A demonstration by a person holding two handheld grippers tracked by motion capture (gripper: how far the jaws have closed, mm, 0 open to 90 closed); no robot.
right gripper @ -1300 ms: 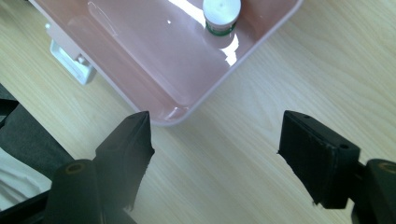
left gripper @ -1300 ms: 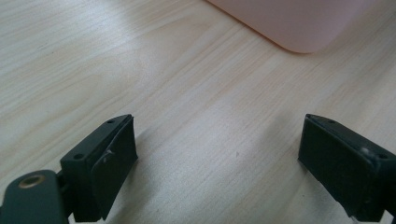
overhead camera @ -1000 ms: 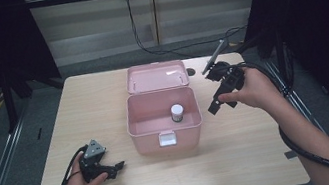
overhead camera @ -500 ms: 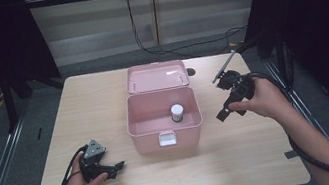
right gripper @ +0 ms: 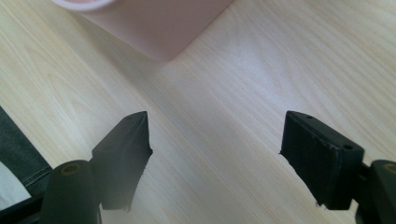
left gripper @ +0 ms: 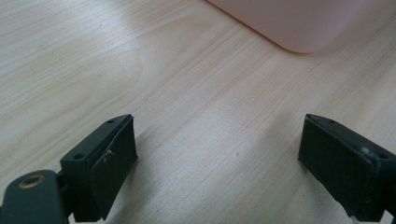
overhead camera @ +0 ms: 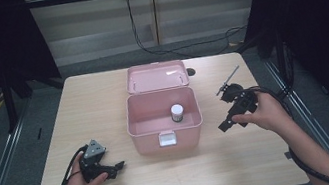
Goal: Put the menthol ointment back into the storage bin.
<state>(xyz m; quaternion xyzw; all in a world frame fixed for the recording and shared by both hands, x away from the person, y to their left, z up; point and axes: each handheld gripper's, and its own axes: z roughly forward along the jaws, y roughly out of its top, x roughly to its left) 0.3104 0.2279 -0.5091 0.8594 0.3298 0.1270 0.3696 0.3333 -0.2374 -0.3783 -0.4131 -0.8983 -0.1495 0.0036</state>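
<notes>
At the middle of the pale wooden surface (overhead camera: 104, 107) we see an open pink plastic box (overhead camera: 163, 118) with its lid laid back, and a small white-capped jar (overhead camera: 177, 112) standing inside, which the high view alone reveals. The left gripper (overhead camera: 114, 169) rests near the box's front left, fingers (left gripper: 105, 163) spread and empty. The right gripper (overhead camera: 228, 121) hovers right of the box, fingers (right gripper: 126, 154) likewise parted over bare wood.

Right gripper (right gripper: 215, 154) fingers (right gripper: 123, 154) spread over table (right gripper: 261, 65); probably box corner (right gripper: 154, 28) ahead.
</notes>
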